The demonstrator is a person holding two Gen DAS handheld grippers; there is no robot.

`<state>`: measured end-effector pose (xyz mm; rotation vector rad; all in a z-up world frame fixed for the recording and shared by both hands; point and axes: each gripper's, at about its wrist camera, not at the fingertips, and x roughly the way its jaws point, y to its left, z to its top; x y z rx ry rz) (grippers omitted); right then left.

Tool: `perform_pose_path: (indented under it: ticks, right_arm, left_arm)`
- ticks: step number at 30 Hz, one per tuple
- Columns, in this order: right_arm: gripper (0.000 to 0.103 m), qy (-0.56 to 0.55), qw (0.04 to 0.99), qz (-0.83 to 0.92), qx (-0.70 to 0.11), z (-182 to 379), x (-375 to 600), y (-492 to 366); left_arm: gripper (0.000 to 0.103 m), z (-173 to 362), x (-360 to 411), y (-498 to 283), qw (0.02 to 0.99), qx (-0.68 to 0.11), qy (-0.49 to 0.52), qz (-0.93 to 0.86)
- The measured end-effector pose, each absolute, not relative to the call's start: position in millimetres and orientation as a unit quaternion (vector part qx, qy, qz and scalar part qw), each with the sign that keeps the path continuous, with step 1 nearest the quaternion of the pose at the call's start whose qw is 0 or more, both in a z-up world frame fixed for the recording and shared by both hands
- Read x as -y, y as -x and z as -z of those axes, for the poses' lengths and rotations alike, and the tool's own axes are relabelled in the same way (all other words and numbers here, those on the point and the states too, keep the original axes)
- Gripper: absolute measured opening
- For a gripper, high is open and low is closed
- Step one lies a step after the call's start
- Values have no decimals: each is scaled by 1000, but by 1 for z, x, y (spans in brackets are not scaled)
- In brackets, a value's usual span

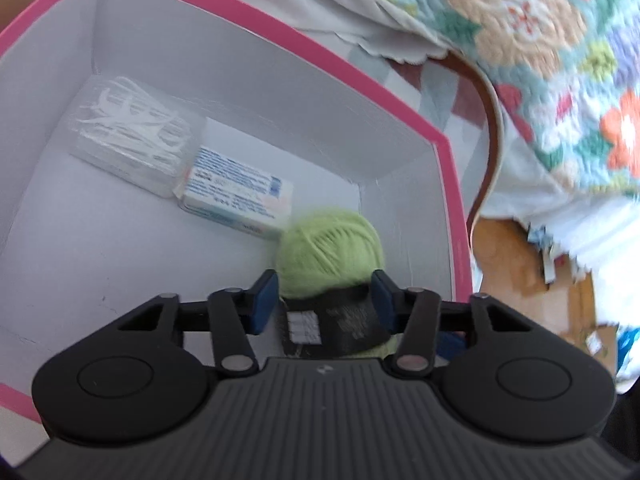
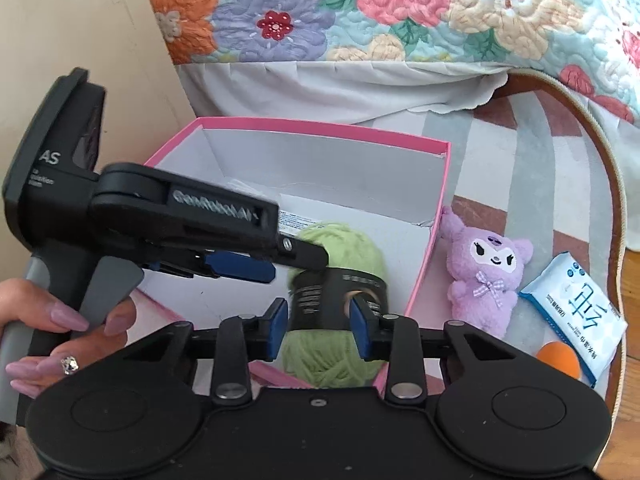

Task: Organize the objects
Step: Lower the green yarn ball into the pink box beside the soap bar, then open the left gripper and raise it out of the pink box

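Note:
A green yarn ball [image 2: 340, 248] with a black paper band hangs over the near right corner of a pink-rimmed white box [image 2: 320, 126]. My right gripper [image 2: 319, 328] is shut on it, both blue pads pressing the band. My left gripper [image 2: 298, 266] reaches in from the left with its fingertip against the ball's upper left. In the left wrist view the yarn ball [image 1: 328, 244] shows between the left gripper's [image 1: 324, 300] fingers with a thin gap at the left pad, so it stands open. On the floor of the box [image 1: 280, 32] lie a clear case of floss picks [image 1: 128, 132] and a white carton [image 1: 236, 192].
A purple plush toy [image 2: 484, 276], a blue-and-white wipes pack [image 2: 576, 312] and an orange ball [image 2: 558, 362] lie on the striped rug [image 2: 520, 152] right of the box. A floral quilt [image 2: 360, 12] hangs behind. A person's hand [image 2: 60, 340] holds the left gripper's handle.

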<state>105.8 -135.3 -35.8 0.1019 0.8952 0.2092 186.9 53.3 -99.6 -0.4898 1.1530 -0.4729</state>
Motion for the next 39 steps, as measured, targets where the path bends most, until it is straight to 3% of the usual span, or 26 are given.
perform_pose_path:
  ticks: [6, 24, 39]
  right_arm:
    - [38, -23, 900, -111, -421, 31, 131, -94]
    - [39, -29, 902, -103, -418, 27, 132, -82]
    - [49, -7, 898, -114, -425, -16, 133, -42]
  left_arm:
    - [37, 97, -26, -185, 790, -529, 188, 245]
    - [37, 70, -18, -163, 833, -504, 79, 213]
    - [59, 14, -26, -106, 847, -517, -26, 118]
